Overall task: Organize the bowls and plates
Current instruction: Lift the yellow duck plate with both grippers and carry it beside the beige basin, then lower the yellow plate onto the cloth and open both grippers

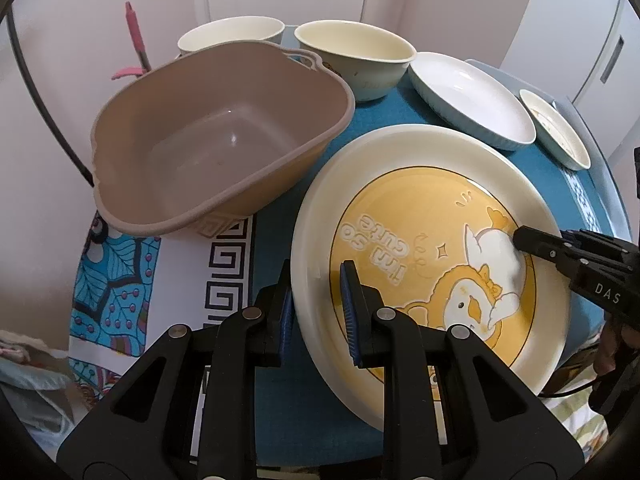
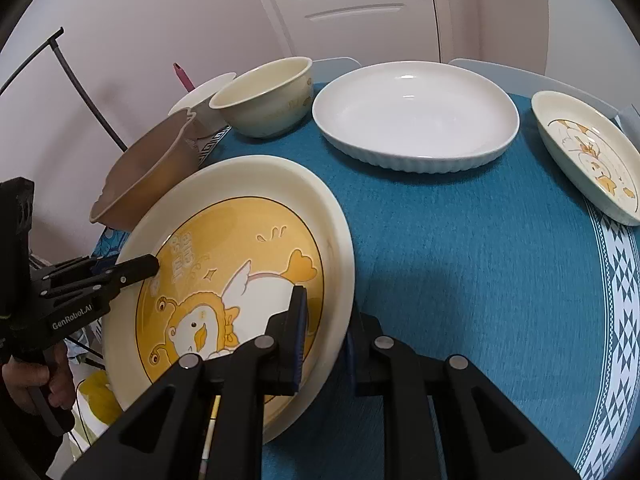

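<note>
A large cream plate with a yellow duck picture (image 1: 420,216) (image 2: 240,208) is held tilted above the blue tablecloth. My left gripper (image 1: 316,300) is shut on its left rim. My right gripper (image 2: 324,332) is shut on its right rim; one right finger (image 1: 532,240) lies over the plate face. An empty brown plastic basin (image 1: 208,152) stands just left of the plate. Two cream bowls (image 1: 356,56) (image 1: 228,36) stand at the back. A white oval dish (image 2: 416,112) and a small duck dish (image 2: 592,156) lie to the right.
The round table's blue cloth (image 2: 460,260) shows between the plate and the dishes. A pink tool (image 1: 134,36) and a black rack bar (image 2: 80,76) stand by the wall at left. A door (image 2: 360,4) is behind the table.
</note>
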Action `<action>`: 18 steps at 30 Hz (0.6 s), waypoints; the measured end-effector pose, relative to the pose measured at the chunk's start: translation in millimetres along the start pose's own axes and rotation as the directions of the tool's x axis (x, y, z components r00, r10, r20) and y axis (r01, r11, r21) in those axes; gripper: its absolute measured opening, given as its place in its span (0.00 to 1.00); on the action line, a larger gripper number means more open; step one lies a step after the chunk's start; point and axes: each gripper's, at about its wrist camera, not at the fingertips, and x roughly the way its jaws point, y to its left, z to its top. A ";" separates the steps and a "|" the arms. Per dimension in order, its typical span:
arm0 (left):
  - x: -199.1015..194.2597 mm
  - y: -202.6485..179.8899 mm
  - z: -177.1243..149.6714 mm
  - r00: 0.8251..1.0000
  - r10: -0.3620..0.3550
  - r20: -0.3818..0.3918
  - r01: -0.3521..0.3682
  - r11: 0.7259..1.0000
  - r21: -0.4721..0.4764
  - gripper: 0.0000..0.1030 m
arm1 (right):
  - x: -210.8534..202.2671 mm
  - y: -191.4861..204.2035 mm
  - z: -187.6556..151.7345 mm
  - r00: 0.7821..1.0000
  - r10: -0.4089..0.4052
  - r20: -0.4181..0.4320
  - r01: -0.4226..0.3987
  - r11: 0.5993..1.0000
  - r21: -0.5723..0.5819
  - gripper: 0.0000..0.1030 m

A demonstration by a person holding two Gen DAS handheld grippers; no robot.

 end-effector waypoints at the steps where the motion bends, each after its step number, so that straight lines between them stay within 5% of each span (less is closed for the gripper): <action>1: -0.3 -0.6 -0.1 1.000 0.006 0.001 -0.006 1.000 0.005 0.18 | 0.6 0.4 0.5 1.000 -0.002 -0.001 0.002 1.000 0.002 0.15; 8: -1.7 -2.6 2.0 0.999 0.052 -0.006 -0.052 0.998 0.016 0.26 | 0.1 0.8 0.8 1.000 -0.010 -0.012 0.010 1.000 0.008 0.15; 10: -4.4 -2.6 1.8 0.998 0.067 0.000 -0.067 0.998 0.021 0.49 | -1.3 -0.3 0.1 1.000 -0.010 -0.008 0.010 1.000 0.017 0.15; 13: -13.0 -3.4 1.3 0.995 0.092 0.032 -0.093 0.995 0.031 0.69 | -5.4 -2.6 0.3 1.000 -0.018 0.000 0.018 0.999 0.039 0.15; 18: -30.0 -4.5 5.1 0.997 0.077 0.017 -0.077 0.996 0.037 0.69 | -19.0 -2.2 4.4 0.999 -0.036 -0.009 0.037 0.997 0.071 0.15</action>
